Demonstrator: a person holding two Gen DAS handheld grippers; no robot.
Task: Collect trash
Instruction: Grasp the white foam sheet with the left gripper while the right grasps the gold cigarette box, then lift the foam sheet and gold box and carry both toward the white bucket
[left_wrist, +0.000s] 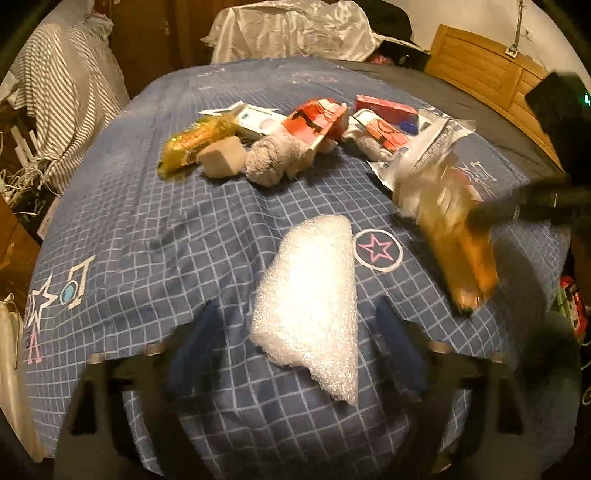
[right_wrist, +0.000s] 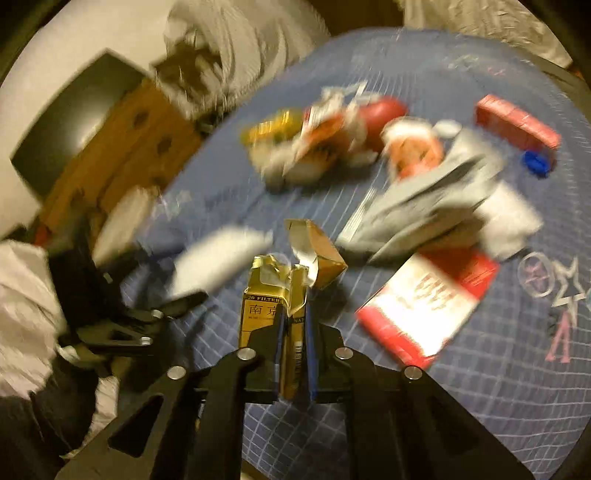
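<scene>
Left wrist view: left tool (left_wrist: 295, 332) open, fingers on either side of a white foam sheet (left_wrist: 314, 295) lying on the blue checked bedspread (left_wrist: 147, 221); more trash in a row beyond. Right wrist view: right tool (right_wrist: 293, 332) closed on a torn gold cigarette pack (right_wrist: 273, 295), above the bedspread; red-and-white box (right_wrist: 424, 302) just right.

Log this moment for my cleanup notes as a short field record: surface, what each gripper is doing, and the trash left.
surface: blue grid-patterned bedspread
left gripper: open, fingers either side of white foam sheet
right gripper: shut on crumpled gold cigarette pack
remaining pile: yellow snack wrapper, grey fuzzy wad, red-and-white carton
image quality: right wrist view motion-blurred
</scene>
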